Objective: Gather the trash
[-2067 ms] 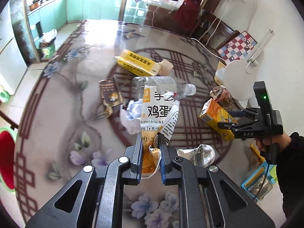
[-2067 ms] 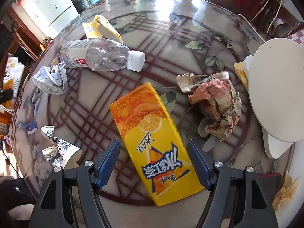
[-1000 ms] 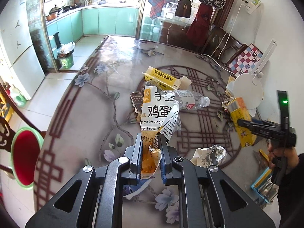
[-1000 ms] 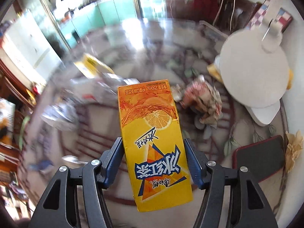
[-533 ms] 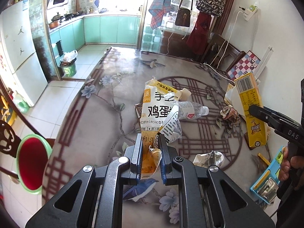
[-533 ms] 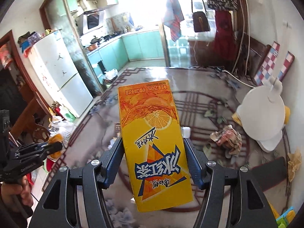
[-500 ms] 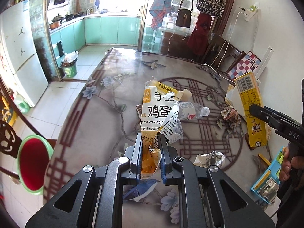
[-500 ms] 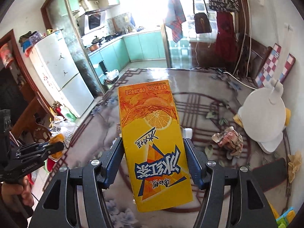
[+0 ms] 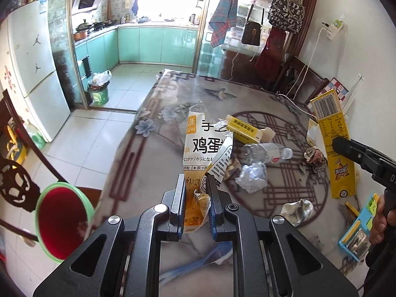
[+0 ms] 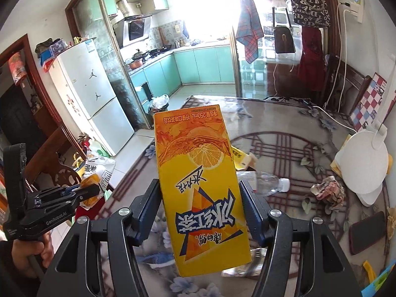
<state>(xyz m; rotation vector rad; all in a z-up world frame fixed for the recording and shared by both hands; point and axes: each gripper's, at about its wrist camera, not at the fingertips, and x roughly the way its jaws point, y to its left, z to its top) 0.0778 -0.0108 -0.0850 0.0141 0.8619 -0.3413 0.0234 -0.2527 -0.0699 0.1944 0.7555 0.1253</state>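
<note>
My left gripper (image 9: pixel 195 198) is shut on a torn white and orange snack wrapper (image 9: pixel 205 146) and holds it upright above the table's near left part. My right gripper (image 10: pixel 200 212) is shut on a yellow lemon tea carton (image 10: pixel 200 185) and holds it upright in the air; the carton also shows in the left wrist view (image 9: pixel 333 143) at the right. The left gripper with the wrapper shows in the right wrist view (image 10: pixel 90 189) at the left. On the table lie a clear plastic bottle (image 9: pixel 266 149), a yellow box (image 9: pixel 245 127), crumpled foil (image 9: pixel 252 177) and a crumpled wrapper (image 9: pixel 314 154).
A green-rimmed red bin (image 9: pixel 61 219) stands on the floor left of the table (image 9: pixel 153 153). A crushed paper cup (image 9: pixel 298 209) lies near the front. A white round lamp base (image 10: pixel 358 163) and a dark phone (image 10: pixel 367 232) sit at the table's right side. A chair back (image 9: pixel 14 180) stands at far left.
Both grippers have risen and drawn back from the table with their loads. The right gripper closed on the carton and lifted it off the table. The red bin has come nearer in the left view.
</note>
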